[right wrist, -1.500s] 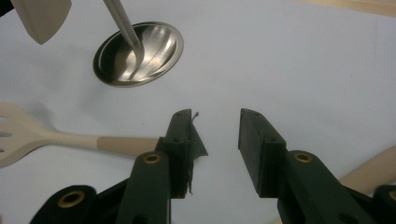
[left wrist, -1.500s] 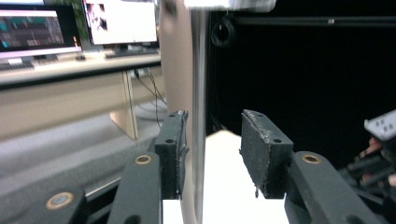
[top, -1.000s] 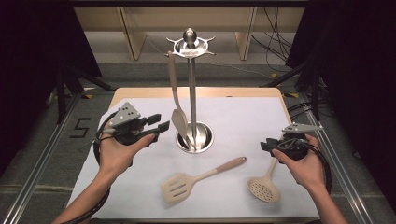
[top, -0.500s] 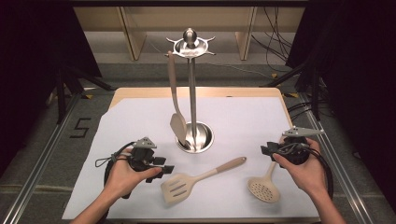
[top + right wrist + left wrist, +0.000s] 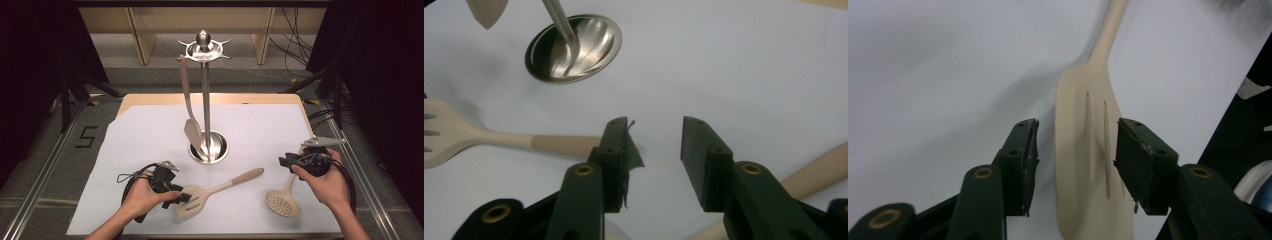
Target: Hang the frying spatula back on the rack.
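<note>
The left gripper stands spread astride the slotted spatula, pads clear of both edges; its handle runs straight ahead, away from the jaws.

A cream-beige slotted spatula with a slightly darker tan handle end lies on a white paper sheet. A perforated skimmer has the same cream colour. A shiny silver metal stand carries a beige spoon. Both the left gripper and the right gripper are black, with brass-coloured rivets on dark green-black jaws. The table edge is light wood. A black "5" marks the grey floor.
</note>
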The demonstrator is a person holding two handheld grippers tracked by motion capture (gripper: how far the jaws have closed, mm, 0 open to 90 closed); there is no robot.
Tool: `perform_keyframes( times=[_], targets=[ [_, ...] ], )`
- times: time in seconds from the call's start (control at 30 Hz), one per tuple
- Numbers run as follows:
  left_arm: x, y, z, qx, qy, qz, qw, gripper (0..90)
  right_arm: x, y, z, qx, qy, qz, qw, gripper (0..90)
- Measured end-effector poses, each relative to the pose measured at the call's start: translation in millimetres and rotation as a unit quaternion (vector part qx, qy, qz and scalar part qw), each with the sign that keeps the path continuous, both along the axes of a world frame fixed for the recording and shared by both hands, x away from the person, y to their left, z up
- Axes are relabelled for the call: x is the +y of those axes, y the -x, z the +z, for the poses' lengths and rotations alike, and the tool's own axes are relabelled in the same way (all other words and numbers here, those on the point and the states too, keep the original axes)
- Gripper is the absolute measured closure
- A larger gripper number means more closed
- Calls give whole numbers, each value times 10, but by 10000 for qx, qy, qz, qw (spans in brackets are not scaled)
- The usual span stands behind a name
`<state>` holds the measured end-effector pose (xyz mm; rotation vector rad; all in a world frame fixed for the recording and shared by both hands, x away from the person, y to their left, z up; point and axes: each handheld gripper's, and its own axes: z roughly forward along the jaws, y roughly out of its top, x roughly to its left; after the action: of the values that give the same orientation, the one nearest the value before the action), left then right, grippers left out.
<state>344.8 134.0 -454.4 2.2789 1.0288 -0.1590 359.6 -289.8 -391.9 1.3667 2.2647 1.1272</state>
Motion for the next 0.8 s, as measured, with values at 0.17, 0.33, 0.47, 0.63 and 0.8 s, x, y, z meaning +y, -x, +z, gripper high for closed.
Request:
perform_keyframes(
  times=[0.17,0.33,0.47,0.63,0.8],
  targets=[
    [-50,-20,-62,168,-59,-145,9997,563,-20,6,-2,46,-3,-10,10000,640],
    [-74,-39,-28,309,-184,-210,9991,586,-29,-6,7,-10,106,58,9999,640],
    [-61,-37,8,388,-104,-215,9990,633,-34,-10,7,-107,202,40,9997,640],
    [-49,-28,13,374,174,-199,9989,715,-37,-8,9,-29,253,45,9997,641],
    [25,-44,53,634,645,-162,9958,835,-55,-23,5,-103,234,137,9996,641]
  ],
)
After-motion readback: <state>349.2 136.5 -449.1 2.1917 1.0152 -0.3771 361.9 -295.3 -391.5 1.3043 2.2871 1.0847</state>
